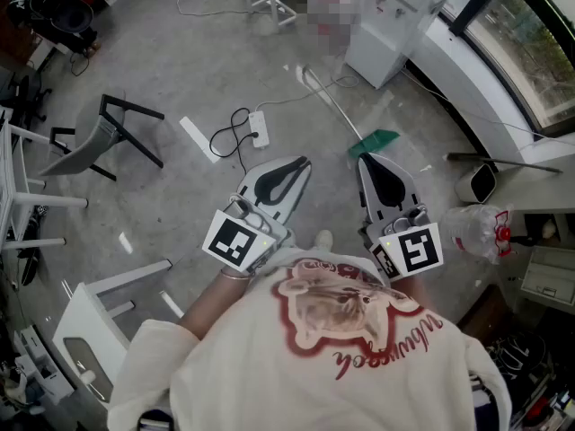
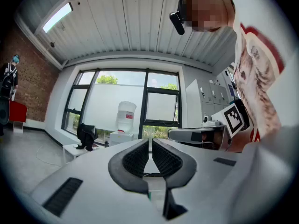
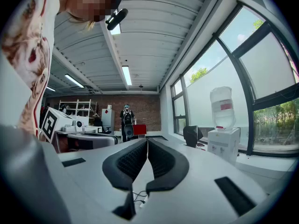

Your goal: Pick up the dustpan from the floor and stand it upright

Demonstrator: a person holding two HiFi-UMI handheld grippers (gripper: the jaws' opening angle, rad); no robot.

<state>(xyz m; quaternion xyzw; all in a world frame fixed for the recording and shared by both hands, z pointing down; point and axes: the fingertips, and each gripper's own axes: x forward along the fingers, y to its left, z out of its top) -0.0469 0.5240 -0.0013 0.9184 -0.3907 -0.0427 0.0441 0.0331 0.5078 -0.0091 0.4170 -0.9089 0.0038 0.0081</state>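
The dustpan [image 1: 478,183], a pale pan on a long dark handle, lies on the floor at the right by the window wall. Both grippers are held level in front of the person, well above the floor and apart from it. My left gripper [image 1: 296,163] is shut with nothing in it; its black pads [image 2: 137,159] meet at the tips. My right gripper [image 1: 369,160] is also shut and empty, its pads [image 3: 132,159] touching. Neither gripper view shows the dustpan. Each gripper shows in the other's view: the right gripper [image 2: 201,135] and the left gripper [image 3: 79,139].
A broom with a green head [image 1: 375,138] lies ahead of the right gripper. A power strip [image 1: 259,128] with a black cable, an overturned chair [image 1: 99,142], a white stool [image 1: 94,317], a water dispenser [image 1: 391,16] and a plastic jug [image 1: 476,232] stand around.
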